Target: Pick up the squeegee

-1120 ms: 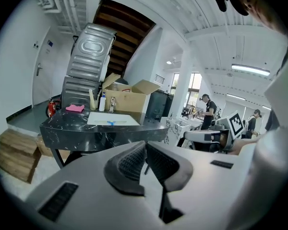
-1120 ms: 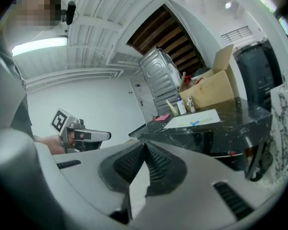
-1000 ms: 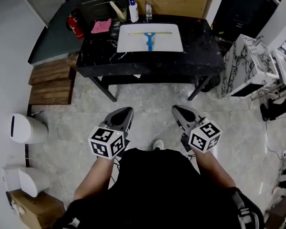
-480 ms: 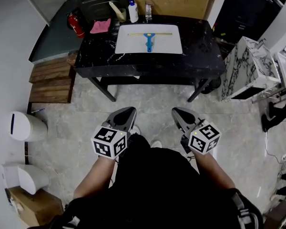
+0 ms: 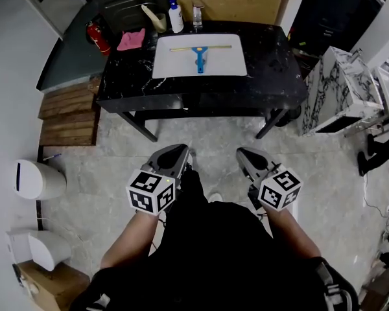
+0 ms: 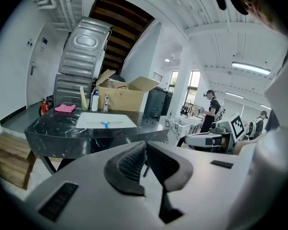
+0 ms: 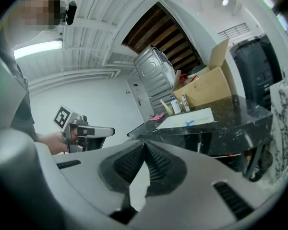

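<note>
Tabletop (image 5: 120, 76): black marble; blue squeegee (image 5: 200, 54) lies on white mat (image 5: 174, 65).
Floor (image 5: 110, 167): pale stone tiles.
Jaws: left gripper (image 5: 180, 150) and right gripper (image 5: 242, 153) both pressed together, empty.

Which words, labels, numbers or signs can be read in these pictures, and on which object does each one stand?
No word or number is readable.
The left gripper and the right gripper bear only black-and-white square markers, no letters.
Label on the white bottle: too small to read.
Print on the fire extinguisher: too small to read.
</note>
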The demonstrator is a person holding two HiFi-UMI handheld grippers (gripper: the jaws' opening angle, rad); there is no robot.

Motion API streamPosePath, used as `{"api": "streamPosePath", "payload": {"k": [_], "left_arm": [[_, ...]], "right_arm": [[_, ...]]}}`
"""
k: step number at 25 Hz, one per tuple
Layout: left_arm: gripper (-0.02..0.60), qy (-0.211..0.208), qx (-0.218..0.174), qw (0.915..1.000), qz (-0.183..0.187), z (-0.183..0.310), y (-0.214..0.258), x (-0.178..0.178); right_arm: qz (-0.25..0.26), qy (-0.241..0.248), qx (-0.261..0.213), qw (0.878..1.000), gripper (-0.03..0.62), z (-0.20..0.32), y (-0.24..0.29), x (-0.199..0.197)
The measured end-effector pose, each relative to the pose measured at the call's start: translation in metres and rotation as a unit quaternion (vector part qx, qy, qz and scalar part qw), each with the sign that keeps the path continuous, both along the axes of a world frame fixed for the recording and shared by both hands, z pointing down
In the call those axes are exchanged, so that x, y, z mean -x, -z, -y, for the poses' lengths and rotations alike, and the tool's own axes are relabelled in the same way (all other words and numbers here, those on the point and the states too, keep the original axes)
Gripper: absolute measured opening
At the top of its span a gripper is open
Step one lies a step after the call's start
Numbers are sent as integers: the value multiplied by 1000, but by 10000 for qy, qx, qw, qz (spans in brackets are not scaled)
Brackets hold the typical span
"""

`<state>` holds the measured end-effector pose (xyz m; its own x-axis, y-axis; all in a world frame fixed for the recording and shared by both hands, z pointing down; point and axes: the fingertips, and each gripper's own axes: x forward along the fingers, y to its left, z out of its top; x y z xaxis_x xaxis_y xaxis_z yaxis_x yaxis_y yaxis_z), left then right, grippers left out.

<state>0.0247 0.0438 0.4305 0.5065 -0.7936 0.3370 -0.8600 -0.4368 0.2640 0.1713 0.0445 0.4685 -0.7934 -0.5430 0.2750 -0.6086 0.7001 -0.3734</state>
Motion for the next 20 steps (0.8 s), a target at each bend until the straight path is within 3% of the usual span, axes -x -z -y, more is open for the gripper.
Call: {"api": "streamPosePath", "payload": {"k": [10, 20], "left_arm": [[26, -22, 162, 9998, -71, 34, -11, 7], [26, -111, 142, 9998, -40, 100, -10, 27]], "right_arm": [[-1, 14, 89, 10000, 8, 33, -7, 10], [-32, -35, 122, 9999, 8, 98, -5, 34]]}}
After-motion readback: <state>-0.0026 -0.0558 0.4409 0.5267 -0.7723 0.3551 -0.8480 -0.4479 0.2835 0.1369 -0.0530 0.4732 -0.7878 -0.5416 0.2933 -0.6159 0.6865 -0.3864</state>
